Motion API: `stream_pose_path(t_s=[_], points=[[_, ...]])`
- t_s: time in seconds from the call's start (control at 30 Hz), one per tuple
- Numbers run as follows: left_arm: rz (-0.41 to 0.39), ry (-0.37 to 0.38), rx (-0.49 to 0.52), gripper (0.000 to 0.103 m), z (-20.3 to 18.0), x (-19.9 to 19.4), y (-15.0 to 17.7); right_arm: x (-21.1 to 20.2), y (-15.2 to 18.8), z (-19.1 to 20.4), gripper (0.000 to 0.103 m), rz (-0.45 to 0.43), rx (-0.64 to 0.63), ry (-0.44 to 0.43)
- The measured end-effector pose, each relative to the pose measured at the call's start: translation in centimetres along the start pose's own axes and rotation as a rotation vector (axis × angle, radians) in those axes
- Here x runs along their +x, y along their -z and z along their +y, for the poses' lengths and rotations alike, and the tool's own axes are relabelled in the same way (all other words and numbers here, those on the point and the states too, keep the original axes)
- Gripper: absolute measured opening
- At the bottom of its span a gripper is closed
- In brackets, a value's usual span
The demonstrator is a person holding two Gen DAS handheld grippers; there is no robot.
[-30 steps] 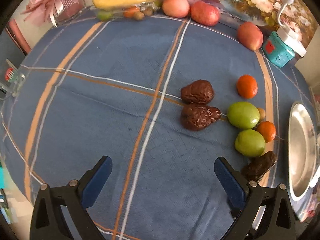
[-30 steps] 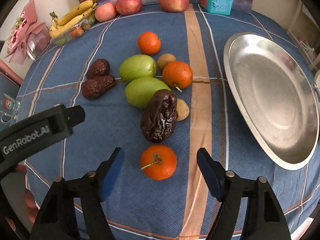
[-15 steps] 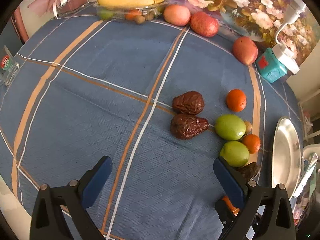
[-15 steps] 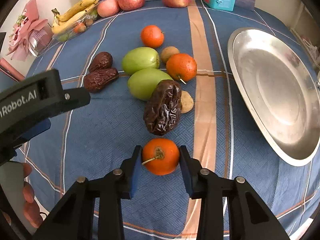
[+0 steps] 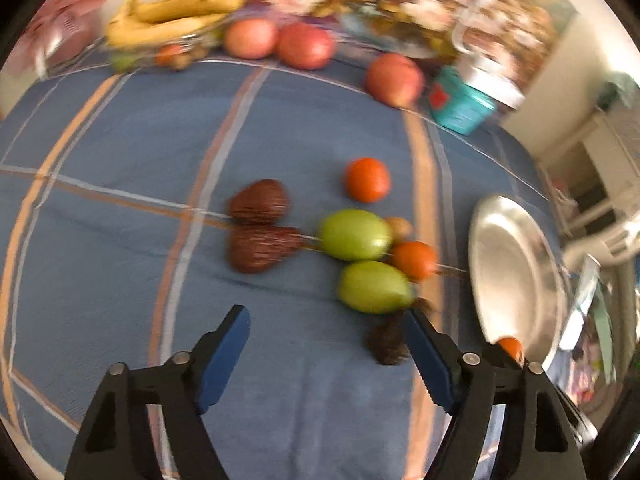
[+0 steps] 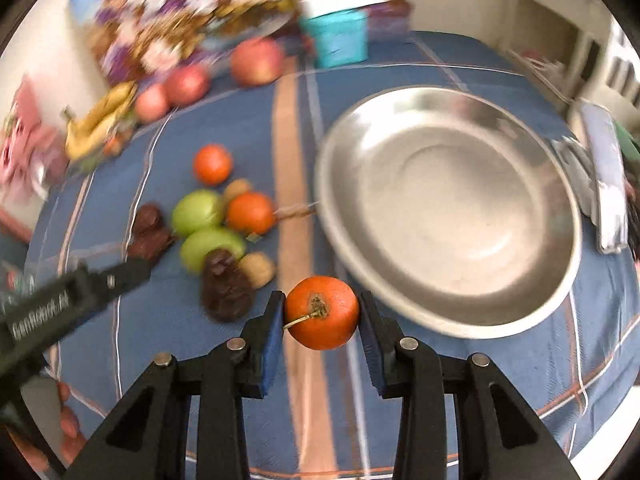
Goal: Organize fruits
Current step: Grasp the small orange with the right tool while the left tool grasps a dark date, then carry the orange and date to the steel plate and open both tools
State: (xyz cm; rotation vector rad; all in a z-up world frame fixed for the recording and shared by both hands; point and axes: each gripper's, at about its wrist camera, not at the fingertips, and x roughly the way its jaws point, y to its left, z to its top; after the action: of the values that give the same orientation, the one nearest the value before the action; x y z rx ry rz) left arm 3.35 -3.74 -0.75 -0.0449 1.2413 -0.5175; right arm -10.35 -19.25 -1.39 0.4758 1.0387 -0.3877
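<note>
My right gripper (image 6: 322, 316) is shut on an orange (image 6: 322, 312) with a stem, held above the blue cloth just left of the steel plate (image 6: 448, 224), which holds nothing. On the cloth lie two oranges (image 6: 212, 164), two green fruits (image 6: 198, 212), dark wrinkled dates (image 6: 224, 284) and small brown fruits (image 6: 258, 268). My left gripper (image 5: 328, 344) is open and empty over the cloth, in front of the green fruits (image 5: 354, 234). The held orange (image 5: 510, 347) shows behind its right finger, by the plate (image 5: 516, 272).
At the table's far edge are bananas (image 5: 176, 16), three apples (image 5: 306, 44), a teal box (image 5: 460, 106) and a flowered board. A pink bouquet (image 6: 24, 152) lies at the far left. The left gripper's arm (image 6: 60, 304) crosses the right view's lower left.
My right gripper closed on the orange and lifted it toward the plate. My left gripper swung right and narrowed a little, so the fruits now lie ahead of it.
</note>
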Motion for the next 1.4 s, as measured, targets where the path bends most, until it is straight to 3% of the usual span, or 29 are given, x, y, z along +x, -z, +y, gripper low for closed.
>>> stream_pose_path(t_s=[0.2, 0.57, 0.87, 1.13, 1.4], points=[[0.049, 0.078, 0.071, 0.062, -2.7, 1.4, 0.3, -1.1, -0.6, -2.3, 0.038, -0.053, 0.085, 0.017], [0.103, 0.030, 0.151, 0.031, -4.6, 3.7, 1.3, -1.7, -0.6, -2.7, 0.038, -0.079, 0.084, 0.018], [0.092, 0.072, 0.087, 0.029, -2.7, 2.9, 1.3, -1.6, -0.7, -2.6, 0.038, -0.073, 0.074, 0.017], [-0.006, 0.116, -0.006, 0.029, -0.2, -0.9, 0.4, -1.6, -1.2, -3.1, 0.038, -0.075, 0.093, 0.015], [-0.016, 0.173, 0.150, 0.029, -6.7, -1.6, -1.4, -2.2, -4.3, -5.5, 0.038, -0.088, 0.182, 0.059]])
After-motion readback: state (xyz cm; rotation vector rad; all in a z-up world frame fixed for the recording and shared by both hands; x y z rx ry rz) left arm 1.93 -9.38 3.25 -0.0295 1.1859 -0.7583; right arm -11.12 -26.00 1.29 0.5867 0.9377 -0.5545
